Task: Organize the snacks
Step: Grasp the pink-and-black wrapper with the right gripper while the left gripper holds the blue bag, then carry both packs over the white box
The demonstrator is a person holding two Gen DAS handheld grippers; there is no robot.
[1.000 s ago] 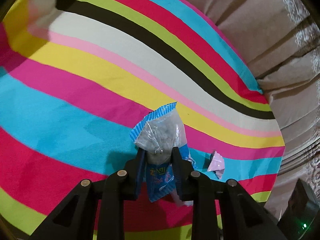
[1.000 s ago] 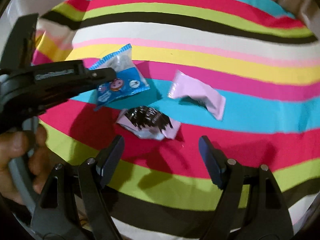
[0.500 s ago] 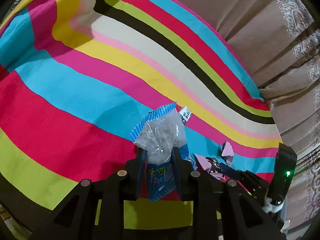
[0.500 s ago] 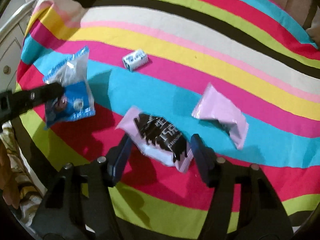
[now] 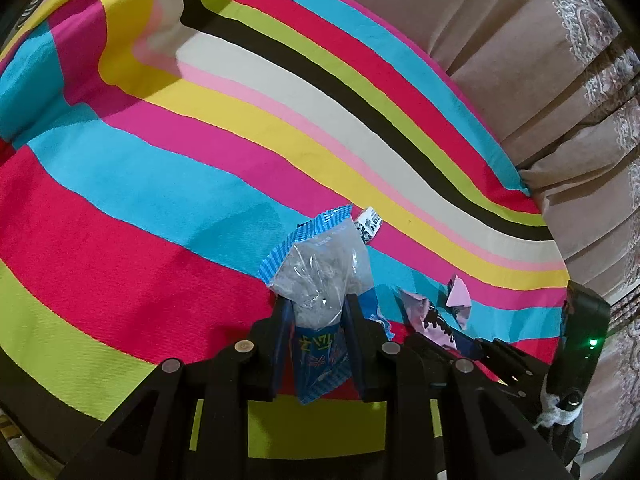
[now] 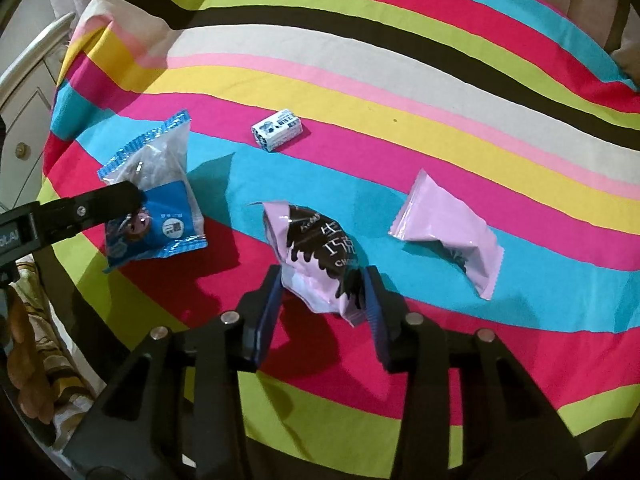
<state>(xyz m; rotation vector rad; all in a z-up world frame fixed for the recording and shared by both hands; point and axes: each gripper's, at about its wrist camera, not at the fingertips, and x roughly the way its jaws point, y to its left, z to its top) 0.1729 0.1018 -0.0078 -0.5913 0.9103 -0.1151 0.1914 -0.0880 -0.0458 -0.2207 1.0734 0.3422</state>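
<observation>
Striped cloth (image 6: 400,92) underlies everything. In right wrist view: clear-topped snack packet (image 6: 156,196) at left, between fingers of left gripper (image 6: 132,200). Small box (image 6: 276,129) behind centre, on cloth, apart from others. Chocolate packet (image 6: 320,256) at centre front, between fingers of right gripper (image 6: 320,304). Plain packet (image 6: 448,228) right of it, on cloth. Curtain (image 5: 540,80) beyond cloth's far edge in left wrist view.

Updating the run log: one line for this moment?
left gripper: shut on blue packet | right gripper: closing on pink chocolate packet | loose: pink packet, small box
</observation>
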